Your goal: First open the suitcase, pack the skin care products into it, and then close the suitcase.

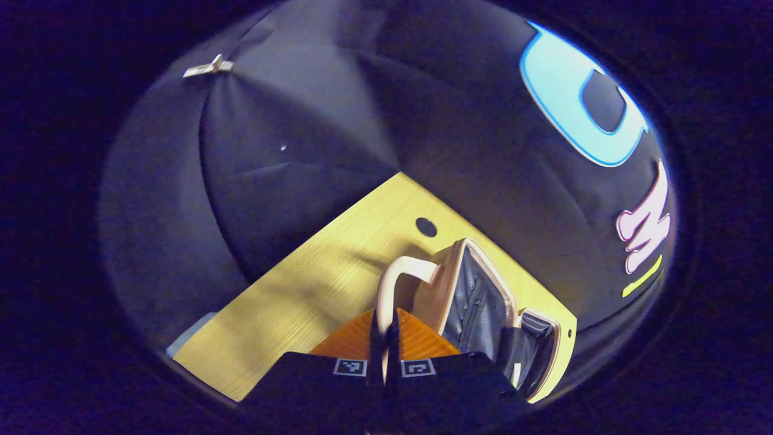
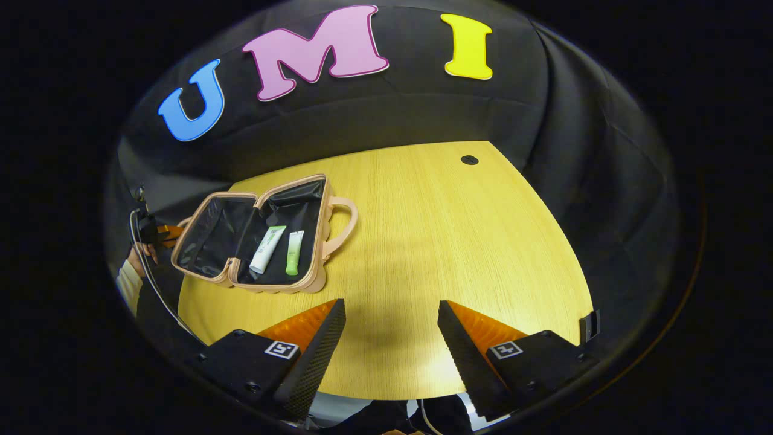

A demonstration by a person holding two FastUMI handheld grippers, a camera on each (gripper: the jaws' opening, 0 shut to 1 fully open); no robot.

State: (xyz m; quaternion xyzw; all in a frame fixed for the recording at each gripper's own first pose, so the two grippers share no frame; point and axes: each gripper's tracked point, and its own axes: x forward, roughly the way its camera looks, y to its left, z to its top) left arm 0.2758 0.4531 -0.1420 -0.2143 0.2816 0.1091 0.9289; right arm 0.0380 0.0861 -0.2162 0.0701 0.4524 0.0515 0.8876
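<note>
Left gripper [image 1: 384, 350] had pinched the suitcase's [image 2: 266, 241] handle [image 1: 392, 284]; the right gripper [image 2: 391, 338] hung wide apart over the table [image 2: 453, 241]. Packing looked done (closing remained): the pink case lay open at the table's left, two tubes [image 2: 278, 249] inside.

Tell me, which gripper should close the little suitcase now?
Left. The left gripper pinches the lid handle of the suitcase, so it could swing the lid shut. The right gripper hangs open over the table, apart from the suitcase.
</note>
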